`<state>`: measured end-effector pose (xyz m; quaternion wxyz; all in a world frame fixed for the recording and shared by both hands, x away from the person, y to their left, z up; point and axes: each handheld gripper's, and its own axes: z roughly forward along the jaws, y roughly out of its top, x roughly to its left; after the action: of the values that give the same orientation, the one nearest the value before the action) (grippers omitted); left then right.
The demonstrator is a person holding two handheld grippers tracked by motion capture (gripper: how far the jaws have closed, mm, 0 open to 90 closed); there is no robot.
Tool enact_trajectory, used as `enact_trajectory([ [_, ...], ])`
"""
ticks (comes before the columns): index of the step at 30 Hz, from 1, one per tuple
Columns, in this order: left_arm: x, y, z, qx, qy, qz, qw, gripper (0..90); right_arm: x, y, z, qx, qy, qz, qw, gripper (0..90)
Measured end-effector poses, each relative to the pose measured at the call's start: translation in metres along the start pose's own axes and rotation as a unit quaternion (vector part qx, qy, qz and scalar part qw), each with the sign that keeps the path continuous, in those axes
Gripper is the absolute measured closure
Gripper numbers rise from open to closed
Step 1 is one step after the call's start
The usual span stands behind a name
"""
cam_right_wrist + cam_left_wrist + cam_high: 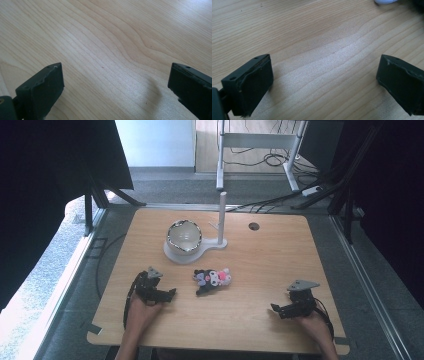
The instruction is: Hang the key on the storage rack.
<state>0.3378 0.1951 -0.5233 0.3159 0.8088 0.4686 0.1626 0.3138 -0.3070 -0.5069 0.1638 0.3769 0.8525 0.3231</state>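
A small plush toy [212, 279], black, white and pink, lies near the middle of the wooden table [270, 255]. Behind it a round bowl [183, 236] sits on a white stand [192, 252] that carries an upright white post [222, 217]. My left gripper [171, 294] rests on the table left of the toy, held by a hand, its jaws wide apart over bare wood [324, 72]. Over at the front right, the right gripper [276, 309] lies in the other hand. It is open too, with only wood grain between its fingers [115, 75].
A round cable hole [254, 226] is in the table's back right. A white edge of the stand [385, 1] peeks in at the top of the left gripper view. Black stands, cables and a white desk frame [260, 142] are on the floor beyond.
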Motion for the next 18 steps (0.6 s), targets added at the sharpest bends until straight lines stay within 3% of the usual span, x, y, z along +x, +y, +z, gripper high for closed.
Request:
enact_trajectory([
  [10,0.0,0.0,0.0,0.0,0.0,0.0,1.0,0.8,0.003,0.019,0.004,0.016,0.024,-0.03,0.9991,1.5],
  [18,0.0,0.0,0.0,0.0,0.0,0.0,1.0,0.8,0.004,0.034,0.009,0.027,0.046,-0.038,0.9978,1.6],
])
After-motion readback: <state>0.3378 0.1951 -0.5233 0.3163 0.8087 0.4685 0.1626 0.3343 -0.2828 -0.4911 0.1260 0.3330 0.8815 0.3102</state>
